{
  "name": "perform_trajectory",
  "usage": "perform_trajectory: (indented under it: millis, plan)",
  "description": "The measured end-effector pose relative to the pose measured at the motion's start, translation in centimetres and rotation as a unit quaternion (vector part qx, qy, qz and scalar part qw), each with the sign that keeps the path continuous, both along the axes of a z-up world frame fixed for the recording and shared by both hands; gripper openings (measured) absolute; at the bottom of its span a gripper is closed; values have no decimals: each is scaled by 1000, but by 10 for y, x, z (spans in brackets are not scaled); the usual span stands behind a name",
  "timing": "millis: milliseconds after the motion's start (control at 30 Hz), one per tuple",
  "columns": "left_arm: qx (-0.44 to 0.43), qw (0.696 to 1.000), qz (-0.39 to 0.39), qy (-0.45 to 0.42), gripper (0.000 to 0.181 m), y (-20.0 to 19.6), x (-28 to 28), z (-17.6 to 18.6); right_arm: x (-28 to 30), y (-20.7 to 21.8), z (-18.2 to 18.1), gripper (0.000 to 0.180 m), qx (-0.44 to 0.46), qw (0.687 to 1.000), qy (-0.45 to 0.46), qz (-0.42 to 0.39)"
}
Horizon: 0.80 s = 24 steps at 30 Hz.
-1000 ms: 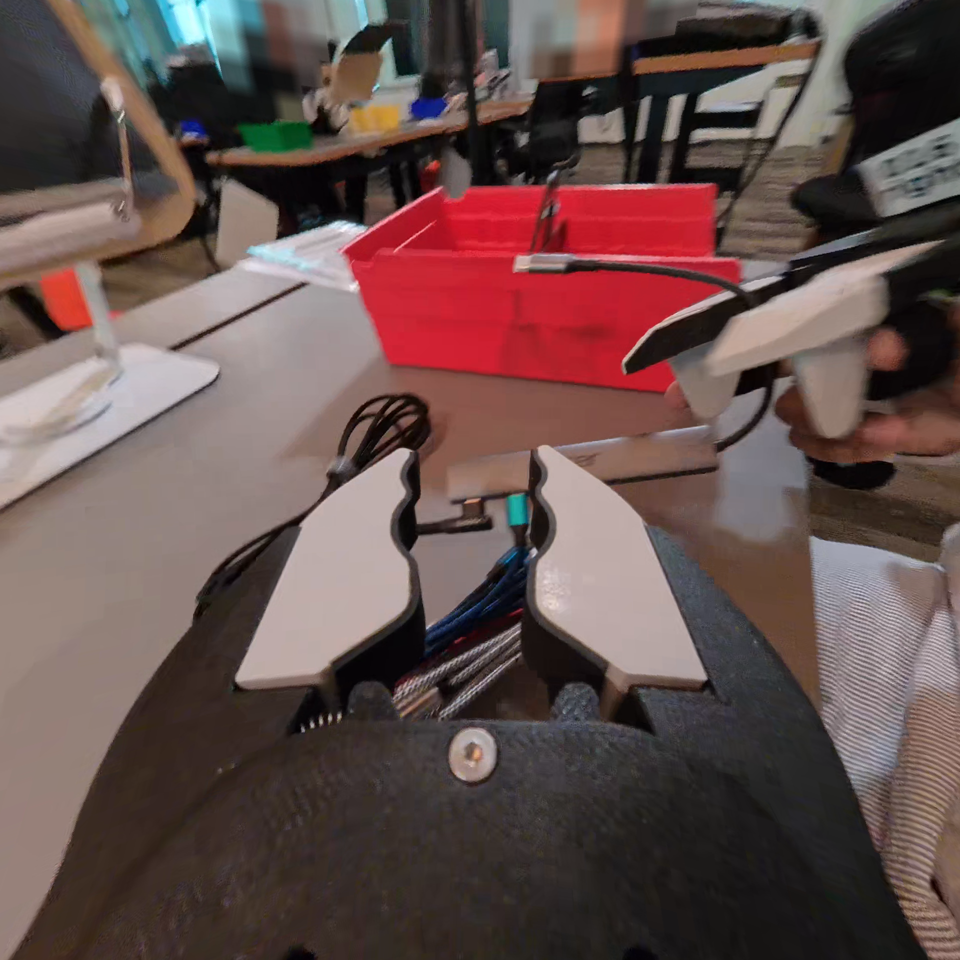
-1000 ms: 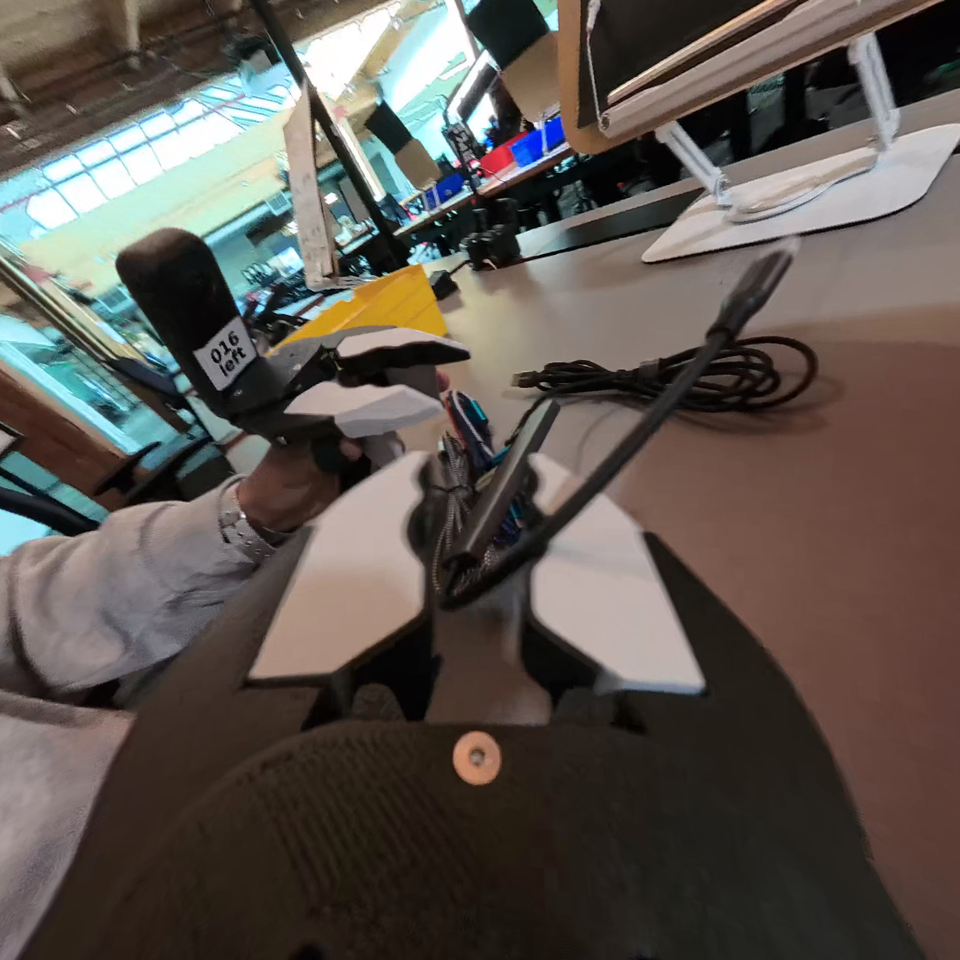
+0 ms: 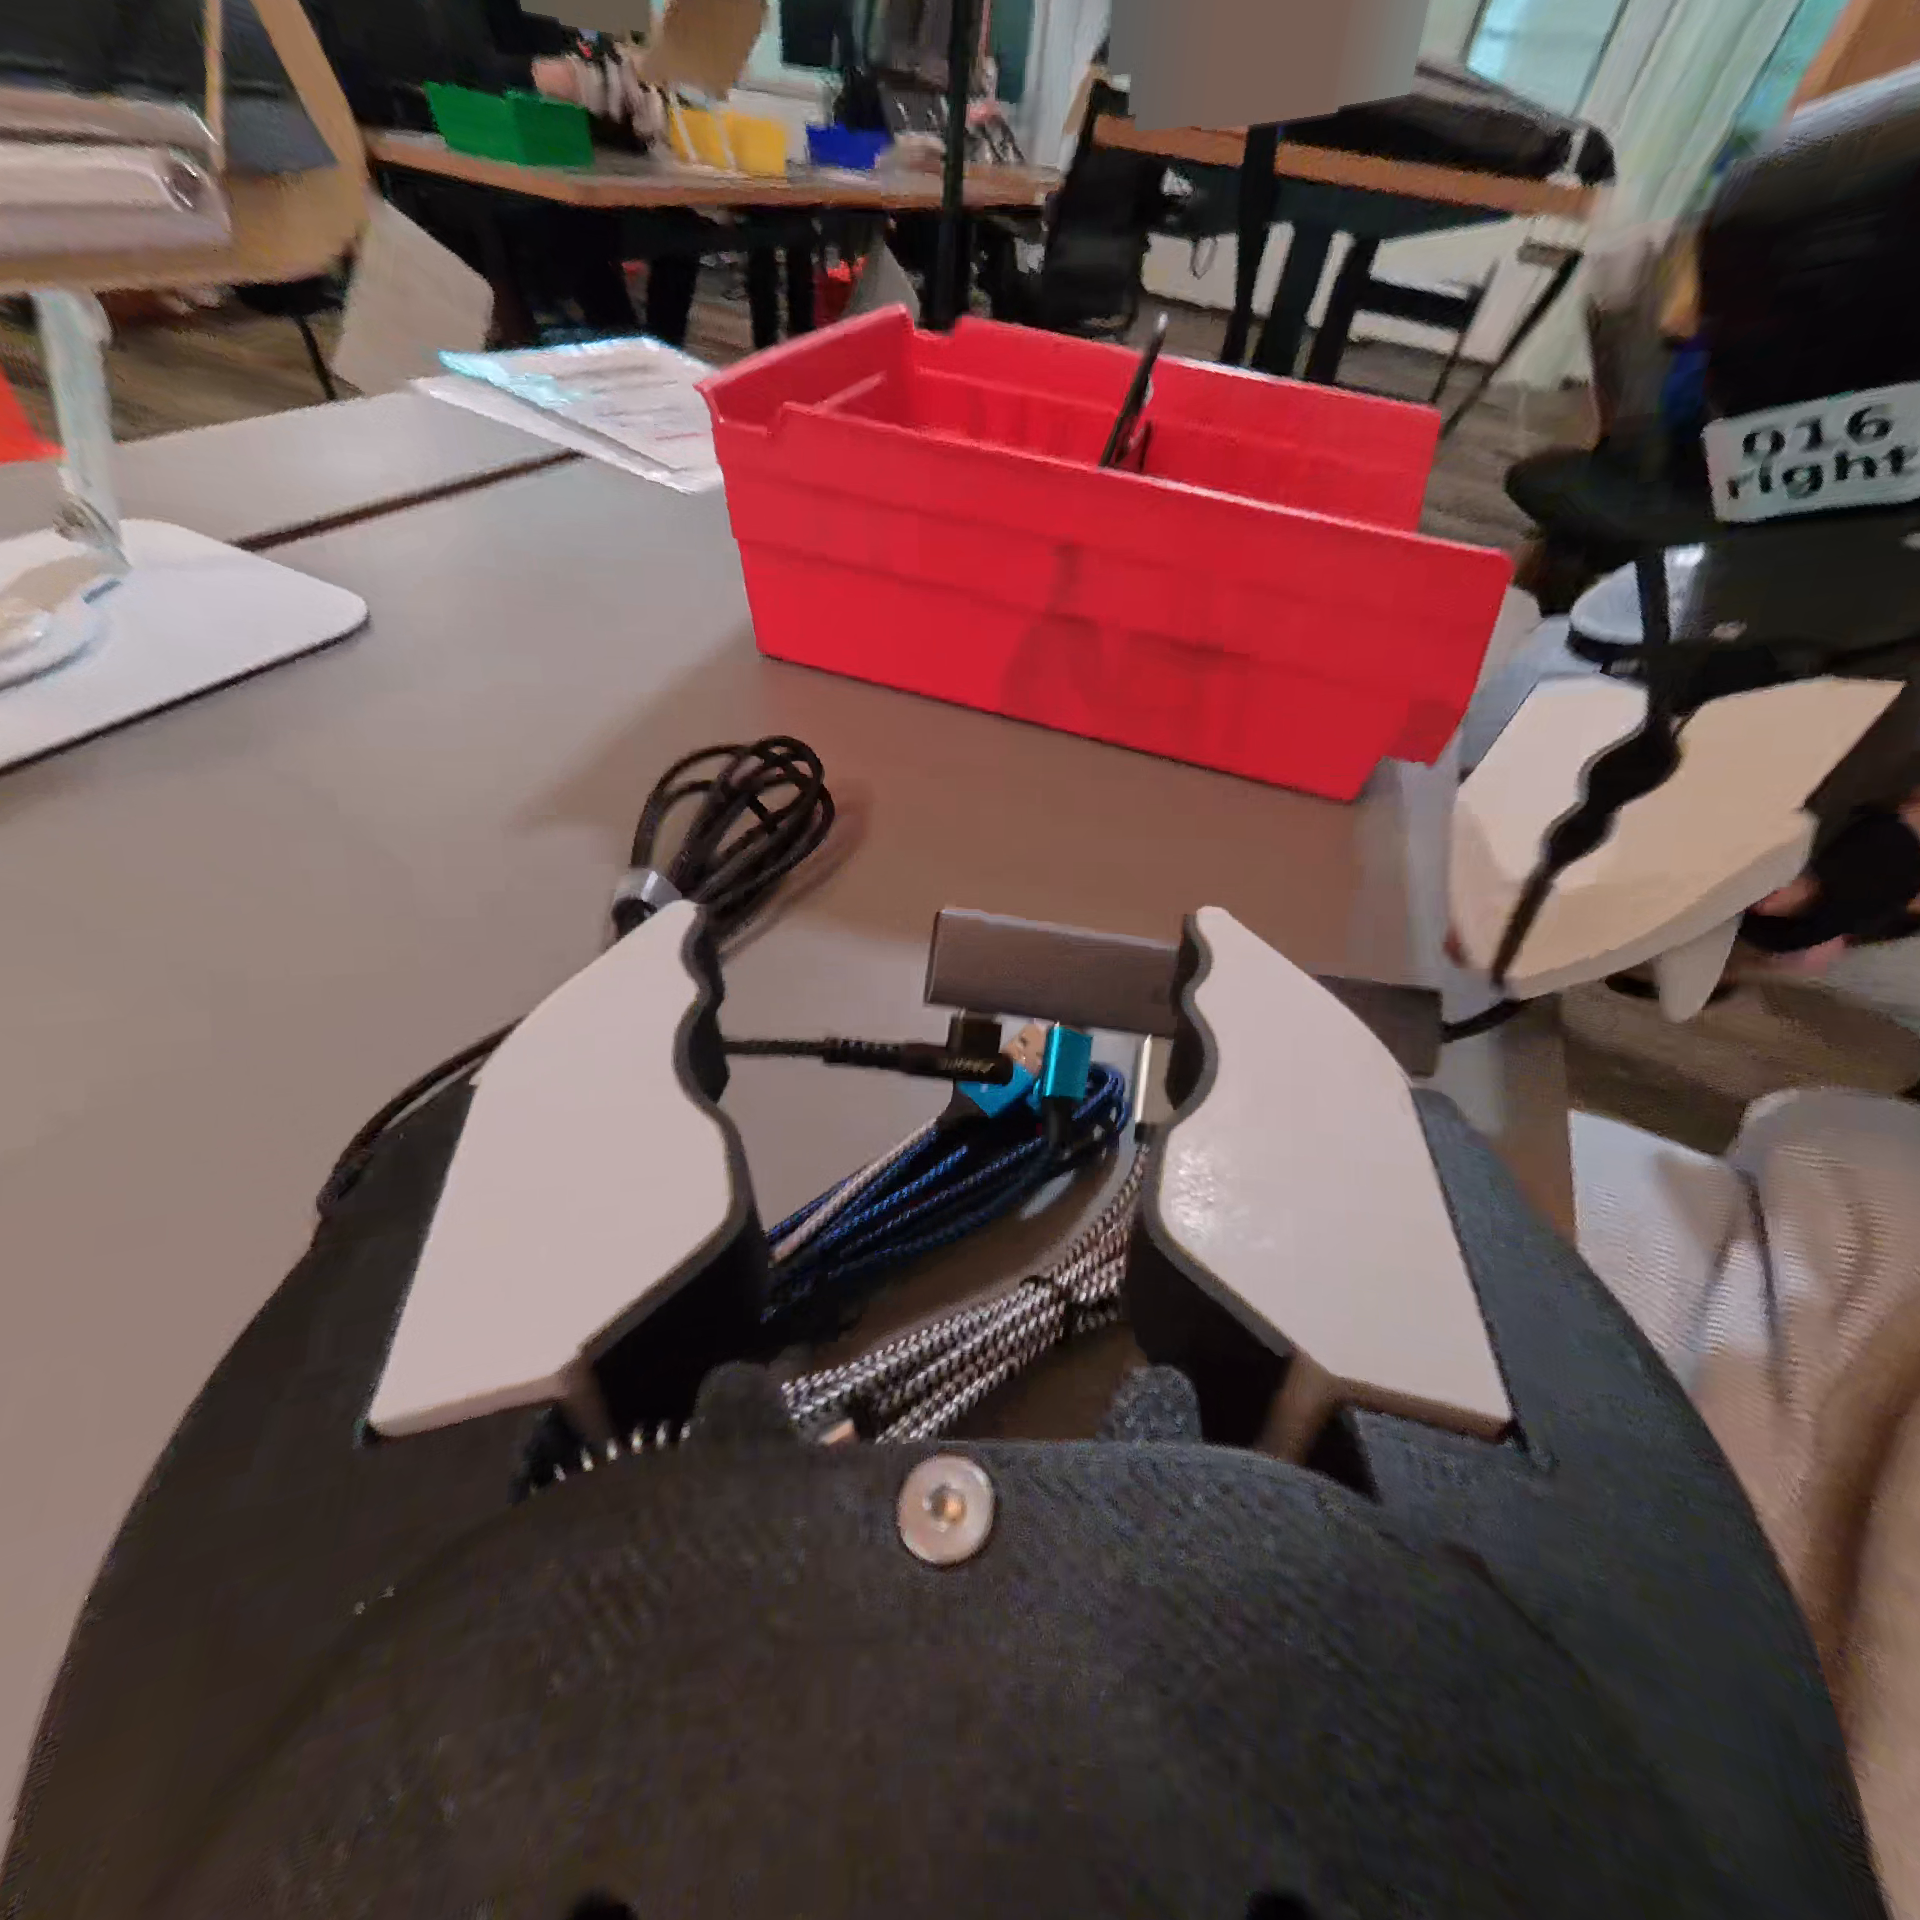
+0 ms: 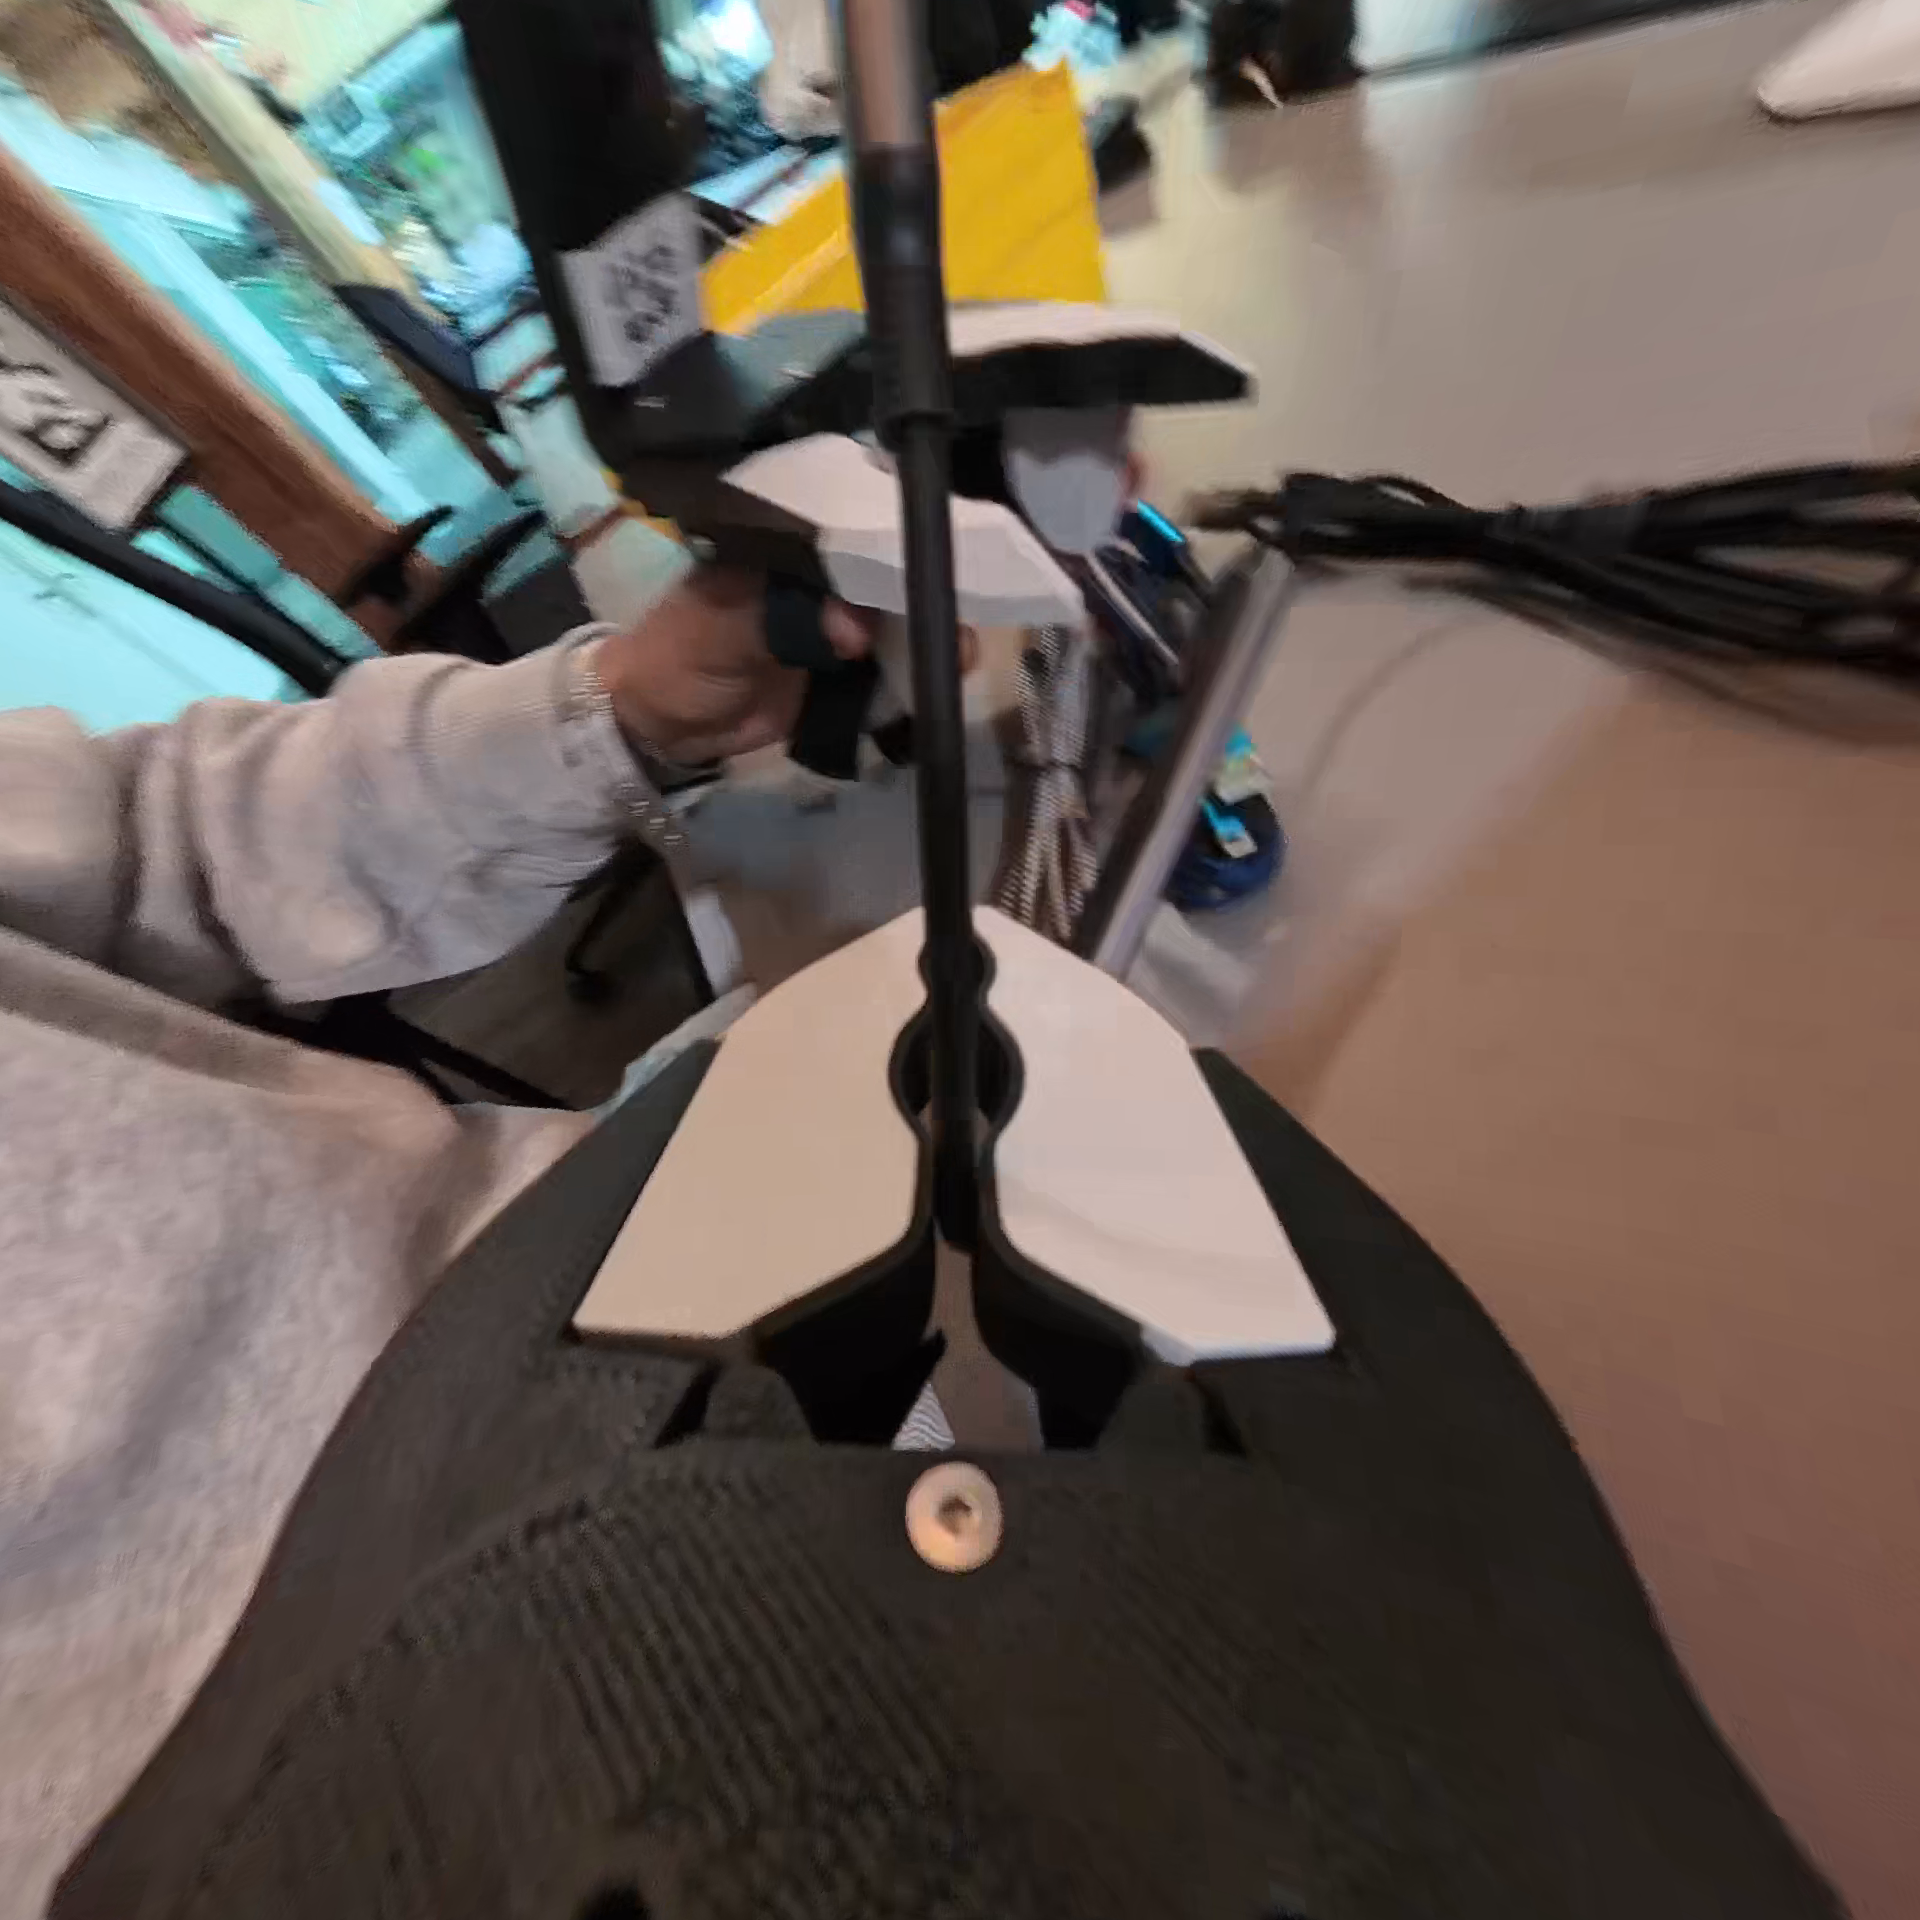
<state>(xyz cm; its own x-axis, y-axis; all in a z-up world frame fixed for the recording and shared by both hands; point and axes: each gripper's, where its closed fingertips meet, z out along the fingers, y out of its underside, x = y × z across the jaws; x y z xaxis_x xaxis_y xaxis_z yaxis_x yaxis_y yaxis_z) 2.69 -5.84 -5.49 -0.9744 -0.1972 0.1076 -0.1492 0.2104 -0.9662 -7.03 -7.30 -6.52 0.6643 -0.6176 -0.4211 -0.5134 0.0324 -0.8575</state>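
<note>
Black and thin, the cable [image 4: 940, 727] stands between the fingers of my right gripper [image 4: 954, 997], which are pressed together on it; its metal plug end points up and away from me. The cable's other end goes down to the grey hub [image 3: 1049, 971] on the table [image 3: 364, 831], I think. If I pull further, this short cable can drag the hub, or it can slip through the notch, because the grip is only on the smooth round cord.

My left gripper [image 3: 945, 966] is spread apart and holds nothing. It hovers low over the hub and the bundle of blue cables [image 3: 935, 1184] and the striped cables [image 3: 966, 1340], with the hub's end just at my right fingertip. A coiled black cable [image 3: 743, 821] lies a little further, and the red bin [image 3: 1091, 613] stands behind. My right hand is raised, beside the bin.
</note>
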Motion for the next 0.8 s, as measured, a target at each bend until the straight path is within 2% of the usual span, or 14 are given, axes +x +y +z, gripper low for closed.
perform_trajectory:
  millis: [33, 133, 200, 333, 467, 500, 533, 633, 700, 800]
  plan:
    - [13, 1000, -15, -1, 96, 2, -1, -2, -4, 3, 6, 0, 0, 1000, -17, 18]
    - [70, 994, -53, -58, 108, 11, -4, -9, -13, 6, 8, 0, -48, 996, -59, 47]
    - [106, 988, -54, -97, 103, 14, -5, -17, -14, 7, 10, 0, -45, 995, -68, 50]
    - [118, 982, -75, -128, 94, 3, -19, -26, -13, 6, 18, 0, 12, 997, -53, 48]
    - [149, 977, -73, -136, 90, 3, -18, -37, 16, -36, 11, 0, -38, 992, -60, -108]
    - [147, 977, -71, -134, 89, 3, -18, -37, 22, -45, 12, 15, -51, 986, -71, -140]
    - [144, 979, -69, -130, 88, 3, -17, -36, 25, -51, 16, 39, -56, 982, -86, -162]
    - [140, 982, -59, -116, 84, 4, -13, -35, 30, -63, 25, 65, -91, 963, -130, -219]
    - [142, 982, -50, -111, 83, 6, -10, -35, 30, -69, 32, 72, -135, 946, -168, -243]
    - [150, 982, -43, -105, 78, 8, -6, -37, 30, -65, 25, 67, -190, 938, -173, -233]
